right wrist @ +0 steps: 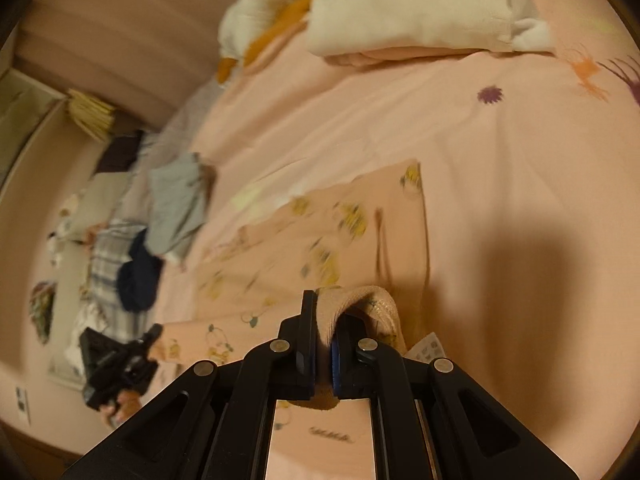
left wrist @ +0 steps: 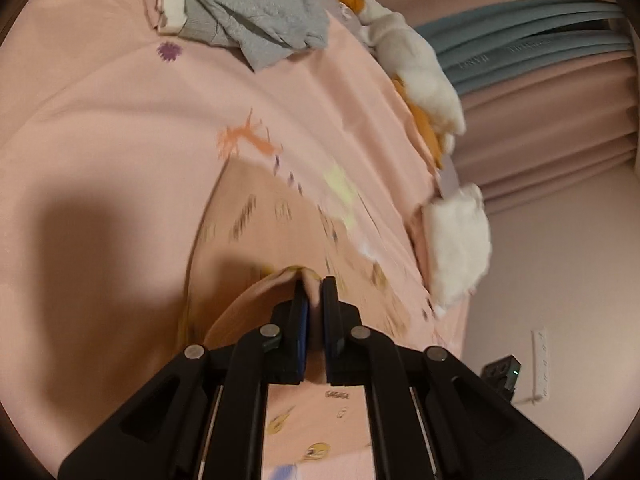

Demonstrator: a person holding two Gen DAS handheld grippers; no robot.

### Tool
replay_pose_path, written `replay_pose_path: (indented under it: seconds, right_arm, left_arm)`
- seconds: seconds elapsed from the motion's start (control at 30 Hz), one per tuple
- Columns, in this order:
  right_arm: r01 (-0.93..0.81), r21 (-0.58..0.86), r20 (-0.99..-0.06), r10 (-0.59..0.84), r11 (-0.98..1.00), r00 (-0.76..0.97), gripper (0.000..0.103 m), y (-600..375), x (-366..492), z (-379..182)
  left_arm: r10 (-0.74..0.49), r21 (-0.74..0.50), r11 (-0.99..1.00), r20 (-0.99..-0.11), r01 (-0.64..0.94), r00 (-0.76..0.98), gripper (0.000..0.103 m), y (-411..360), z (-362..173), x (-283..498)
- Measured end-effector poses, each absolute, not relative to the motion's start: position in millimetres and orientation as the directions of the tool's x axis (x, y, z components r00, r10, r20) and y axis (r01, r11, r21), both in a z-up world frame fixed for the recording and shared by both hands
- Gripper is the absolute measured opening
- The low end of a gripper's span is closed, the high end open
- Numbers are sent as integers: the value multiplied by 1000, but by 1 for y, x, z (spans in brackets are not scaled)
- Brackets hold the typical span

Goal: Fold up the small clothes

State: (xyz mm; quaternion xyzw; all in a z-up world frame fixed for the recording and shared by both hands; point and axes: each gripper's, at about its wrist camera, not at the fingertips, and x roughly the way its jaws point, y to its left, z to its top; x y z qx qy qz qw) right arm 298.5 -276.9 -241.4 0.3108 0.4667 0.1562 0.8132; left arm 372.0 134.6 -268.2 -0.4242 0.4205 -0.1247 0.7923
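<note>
Garment pinched at two points, both ends lifted off the pink printed bedsheet [left wrist: 100, 128].

We hold the small pale-pink cotton garment with yellow cartoon prints [right wrist: 320, 232] in both claws: the left gripper [left wrist: 314, 284] is clamped on a thin edge, the right gripper [right wrist: 326, 304] is clamped on a thick ribbed hem. From each claw the cloth runs straight ahead along the sheet, its long axis pointing away from us; we judge neither hand nearer. It looks soft, limp, motion-blurred.

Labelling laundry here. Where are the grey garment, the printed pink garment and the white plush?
grey garment [left wrist: 264, 12]: left wrist view, middle.
printed pink garment [right wrist: 320, 232]: right wrist view, printed front.
white plush [left wrist: 456, 244]: left wrist view, body.
</note>
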Motion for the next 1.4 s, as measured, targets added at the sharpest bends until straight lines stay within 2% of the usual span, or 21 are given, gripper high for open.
replay_pose_path:
  seconds: [0.1,0.17,0.23,0.3,0.37,0.4,0.47,0.53,0.63,0.67,0.7,0.8,0.97,1.07,1.2,1.3,1.4]
  right_arm:
    - [78,606,-705,489,792,515,8,-276,324,-248]
    - [114,591,-737,477,798,479,8,-277,338,-258]
    - [182,599,-766,491,780,415,10,-281,347,-276]
    - [235,662,-733,548,712,404,10,-295,343,-284]
    - [242,687,-710,561,685,426,12,-311,334,-279]
    - [232,666,-723,537,709,435,19,-315,328,-273]
    - [215,558,-782,420,802,461,27,-321,310,-254]
    - [158,454,-808,330,877,488,27,-318,289,-237]
    - [38,398,-803,328,917,498,27,-302,260,-226]
    - [22,380,-809,321,925,493,23,-296,252,-227]
    - [12,377,-811,324,926,487,15,-293,248,-229]
    - [-24,415,-813,382,909,440,14,-275,244,-242]
    - [-5,397,-835,363,918,414,14,-253,275,-259]
    - [2,400,-822,358,916,442,14,-252,306,-254]
    - [16,369,-810,313,929,495,14,-250,352,-239]
    - [59,381,-795,294,923,530,14,-261,368,-228]
    - [48,422,-763,326,905,559,14,-277,351,-217]
  left_arm:
    - [-469,-723,650,-624,-234,625,3,138,-281,400]
    - [-439,-702,644,-665,-305,604,19,146,-293,409]
    - [-457,-710,592,-686,-382,567,20,161,-307,409]
    - [-484,-727,584,-669,-362,564,22,172,-304,398]
    - [-455,-690,650,-689,-318,565,26,174,-291,383]
    - [-439,-654,708,-702,-265,561,26,170,-279,370]
    - [-433,-608,774,-713,-178,552,23,157,-267,353]
    - [-435,-575,811,-716,-107,546,21,140,-259,334]
    - [-514,-600,799,-712,-34,478,13,110,-266,322]
    - [-524,-600,800,-717,-23,459,12,100,-268,321]
    - [-524,-594,804,-724,-19,448,12,89,-272,320]
    - [-551,-593,804,-725,32,414,12,58,-283,323]
    - [-531,-589,808,-745,-25,403,12,27,-305,363]
    - [-532,-633,771,-699,-68,478,14,39,-305,394]
    - [-516,-722,668,-623,-180,588,12,83,-296,430]
    - [-350,-669,688,-646,-281,679,12,127,-275,437]
    - [-377,-714,649,-603,-264,703,12,160,-259,419]
